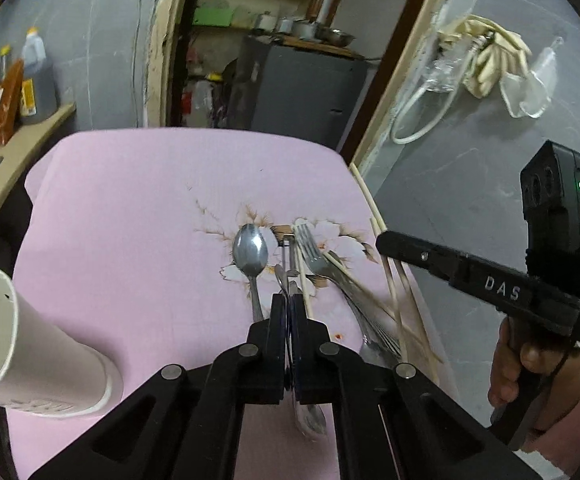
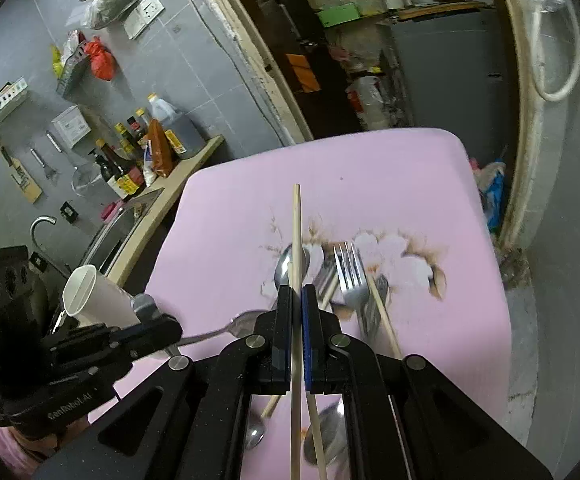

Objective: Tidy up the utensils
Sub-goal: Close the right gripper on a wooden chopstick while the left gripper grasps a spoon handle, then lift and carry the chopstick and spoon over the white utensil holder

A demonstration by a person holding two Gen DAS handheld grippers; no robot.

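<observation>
Metal utensils lie on a pink cloth (image 1: 130, 208): a spoon (image 1: 251, 252), a fork (image 1: 314, 256) and wooden chopsticks (image 1: 404, 304). My left gripper (image 1: 289, 300) is shut on a thin metal utensil handle (image 1: 281, 276) whose other end shows below the fingers. In the right wrist view it holds this spoon (image 2: 226, 330) above the cloth. My right gripper (image 2: 297, 292) is shut on wooden chopsticks (image 2: 297, 232) that stick out forward, above the spoon (image 2: 284, 266) and fork (image 2: 350, 276). A white paper cup (image 1: 30, 344) lies tilted at the left; it also shows in the right wrist view (image 2: 90, 296).
A counter (image 2: 178, 180) with sauce bottles (image 2: 130, 160) and a sink (image 2: 106, 236) runs along the left of the table. An open doorway with shelves (image 1: 274, 40) is behind. The table's right edge (image 1: 366, 196) meets a grey wall.
</observation>
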